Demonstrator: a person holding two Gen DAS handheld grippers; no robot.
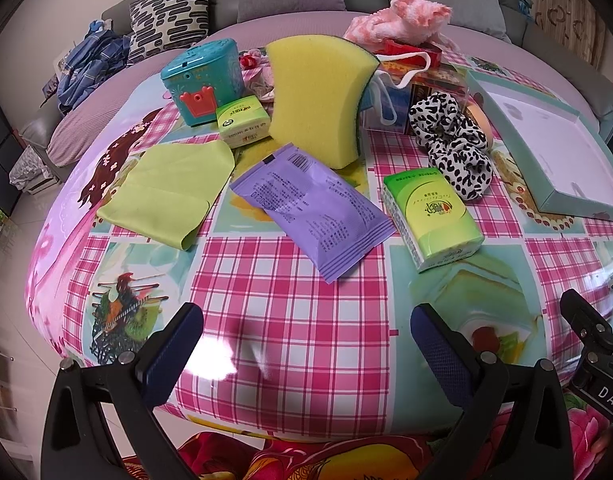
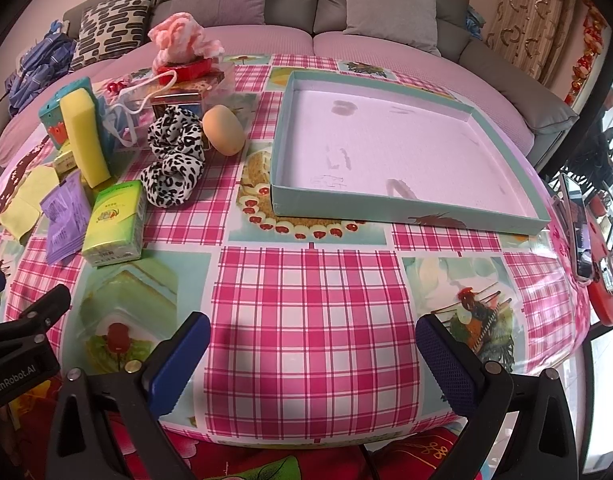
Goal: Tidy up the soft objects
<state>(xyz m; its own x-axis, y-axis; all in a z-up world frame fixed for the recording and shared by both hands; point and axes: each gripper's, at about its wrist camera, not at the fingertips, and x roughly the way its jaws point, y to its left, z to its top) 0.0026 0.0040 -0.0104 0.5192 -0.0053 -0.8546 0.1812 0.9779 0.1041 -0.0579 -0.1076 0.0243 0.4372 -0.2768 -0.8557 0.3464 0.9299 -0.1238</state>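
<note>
Partly hidden behind the upright yellow foam sponge (image 1: 320, 98), a white-strapped face mask (image 1: 390, 80) and clear box cannot be made out fully; the pink fluffy cloth (image 2: 184, 38) sits atop the far clutter. Left gripper (image 1: 306, 350) and right gripper (image 2: 312, 354) both hover spread wide with nothing between their fingers, near the table's near edge. Ahead of the left gripper lies the purple flat sachet (image 1: 312, 208), long axis running far-left to near-right. Right of it are the green tissue pack (image 1: 430, 218) and leopard-print scrunchie (image 1: 452, 144). The shallow teal cardboard tray (image 2: 406, 210) lies far-right, ahead of the right gripper.
</note>
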